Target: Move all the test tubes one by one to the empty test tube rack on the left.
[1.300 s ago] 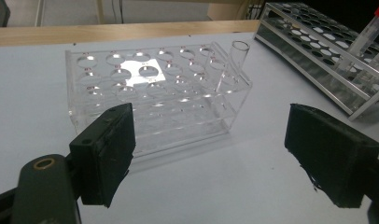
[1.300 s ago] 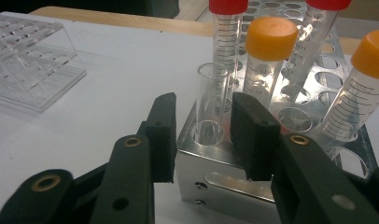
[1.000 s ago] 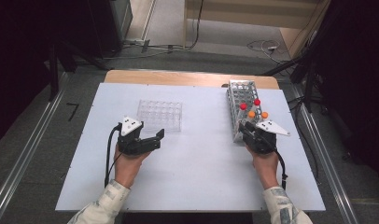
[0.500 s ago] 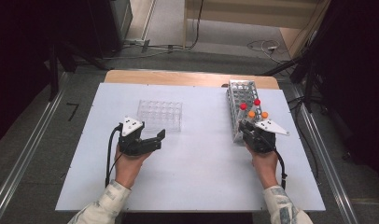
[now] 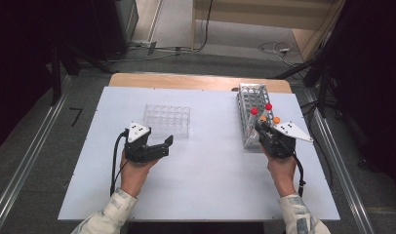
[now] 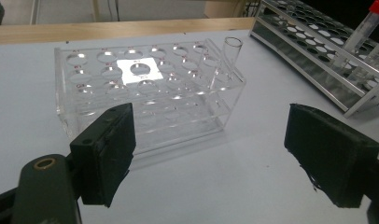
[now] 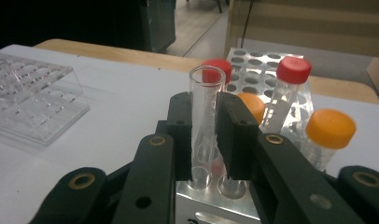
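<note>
White tabletop [image 5: 210, 185]: right gripper [image 7: 208, 123] jaws pinch an uncapped tube [image 7: 204, 121], seen close; left gripper [image 6: 225, 154] jaws spread.

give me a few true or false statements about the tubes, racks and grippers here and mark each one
1. The right gripper is clamped on an open glass tube. True.
2. The left gripper holds a tube. False: its jaws stand open with nothing between them.
3. The clear plastic rack has one uncapped tube standing at a corner. True.
4. Every tube in the metal rack has a red cap. False: red caps and orange caps both show.
5. The clear plastic rack sits on the person's right. False: in the high view it sits by the left gripper.
</note>
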`<action>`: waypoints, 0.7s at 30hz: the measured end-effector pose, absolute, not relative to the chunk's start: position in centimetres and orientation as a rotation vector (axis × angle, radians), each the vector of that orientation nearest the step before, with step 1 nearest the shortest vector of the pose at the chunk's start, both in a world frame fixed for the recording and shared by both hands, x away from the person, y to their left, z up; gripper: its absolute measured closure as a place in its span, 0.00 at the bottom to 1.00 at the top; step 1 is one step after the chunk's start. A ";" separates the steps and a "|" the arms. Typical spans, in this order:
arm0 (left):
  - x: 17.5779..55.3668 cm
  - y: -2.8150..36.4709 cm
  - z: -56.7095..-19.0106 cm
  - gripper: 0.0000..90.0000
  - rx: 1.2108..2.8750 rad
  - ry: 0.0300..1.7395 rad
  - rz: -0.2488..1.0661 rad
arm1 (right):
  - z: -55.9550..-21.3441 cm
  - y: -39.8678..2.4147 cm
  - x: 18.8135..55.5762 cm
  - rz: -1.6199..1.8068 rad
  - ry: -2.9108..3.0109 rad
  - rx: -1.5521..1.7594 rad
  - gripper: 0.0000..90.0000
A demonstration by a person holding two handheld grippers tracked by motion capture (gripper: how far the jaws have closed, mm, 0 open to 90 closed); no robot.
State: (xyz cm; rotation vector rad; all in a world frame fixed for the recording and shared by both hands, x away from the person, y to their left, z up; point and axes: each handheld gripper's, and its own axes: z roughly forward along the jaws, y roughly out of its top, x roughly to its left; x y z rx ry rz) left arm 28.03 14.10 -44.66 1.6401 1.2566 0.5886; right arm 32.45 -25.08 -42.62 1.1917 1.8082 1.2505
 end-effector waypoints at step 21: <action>28.0 13.9 -44.6 0.19 1.635 1.256 0.580 | -41.5 -22.3 30.8 1.350 1.889 1.090 0.81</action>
